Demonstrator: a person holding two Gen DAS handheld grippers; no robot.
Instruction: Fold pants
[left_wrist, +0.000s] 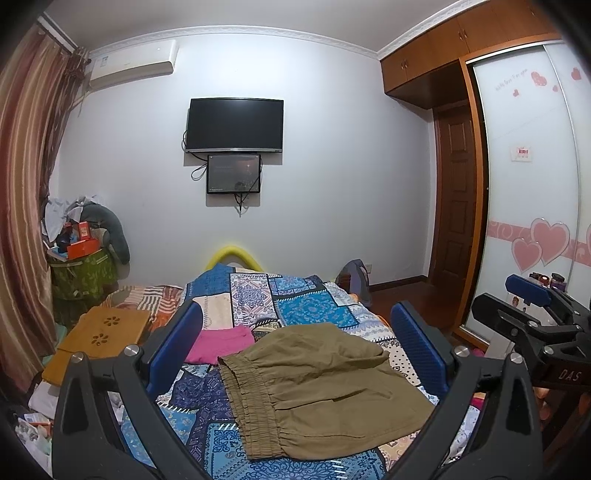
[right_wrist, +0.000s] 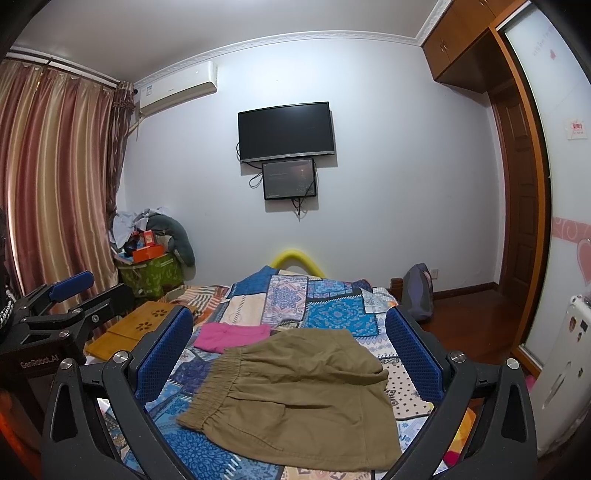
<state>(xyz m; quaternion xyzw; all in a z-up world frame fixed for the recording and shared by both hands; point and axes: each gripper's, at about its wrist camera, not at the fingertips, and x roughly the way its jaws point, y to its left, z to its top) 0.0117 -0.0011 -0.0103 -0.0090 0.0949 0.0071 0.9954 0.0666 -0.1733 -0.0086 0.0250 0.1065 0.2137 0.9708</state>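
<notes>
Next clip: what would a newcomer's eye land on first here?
The olive-brown pants lie spread on the blue patchwork bedspread, framed by both open grippers, left and right, neither touching them. Just behind them lies a folded pink garment, and a dark TV hangs on the far wall.

Dark wall television (left_wrist: 235, 124), small screen (left_wrist: 233, 173) beneath; patchwork bedspread (left_wrist: 310, 306), pink garment (left_wrist: 221, 344); striped curtain (right_wrist: 55, 177)

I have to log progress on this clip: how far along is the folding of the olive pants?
Done: the olive pants lie on the patchwork bedspread, apparently already doubled over, elastic waistband toward the left. In hand: nothing; the left gripper and right gripper both hover open above them. Left: any further fold.
</notes>
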